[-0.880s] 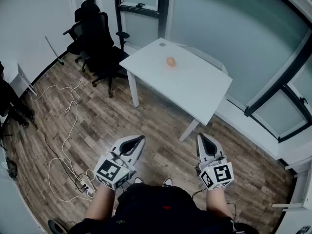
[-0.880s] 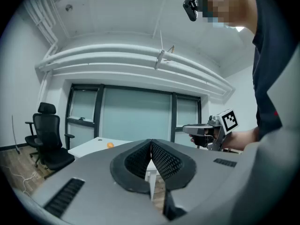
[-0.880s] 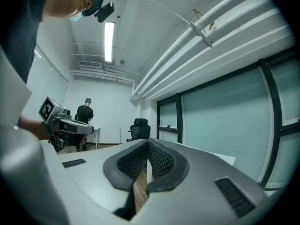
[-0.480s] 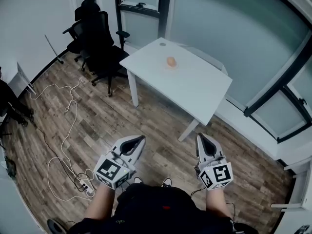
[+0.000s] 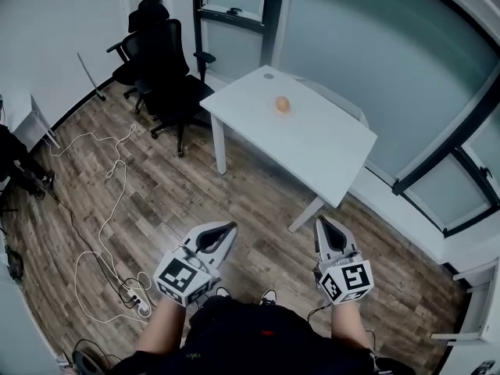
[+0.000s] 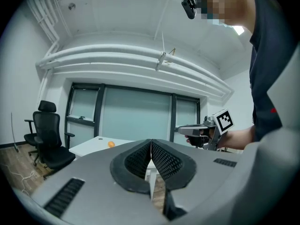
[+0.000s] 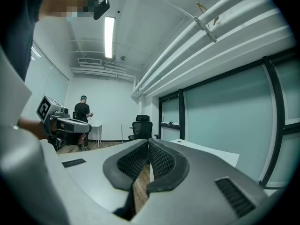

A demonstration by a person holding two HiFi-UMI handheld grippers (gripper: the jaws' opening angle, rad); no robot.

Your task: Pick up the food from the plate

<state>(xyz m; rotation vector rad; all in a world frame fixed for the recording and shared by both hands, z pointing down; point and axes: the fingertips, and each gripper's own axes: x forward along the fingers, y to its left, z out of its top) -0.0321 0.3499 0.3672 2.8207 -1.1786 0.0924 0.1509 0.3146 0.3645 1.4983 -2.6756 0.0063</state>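
Standing well back from the white table [image 5: 312, 143], we hold left gripper [image 5: 226, 226] and right gripper [image 5: 320, 220] low, jaws pressed together, empty. The orange food [image 5: 283, 105] sits out of reach on that table.

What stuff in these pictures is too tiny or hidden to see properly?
Food: head view, too small to say what it is, only an orange lump.
Plate: head view, too small, barely shows under the food.
Table: right gripper view, the right gripper hides its near part.
Far-off person: right gripper view, too small to see what they are doing.
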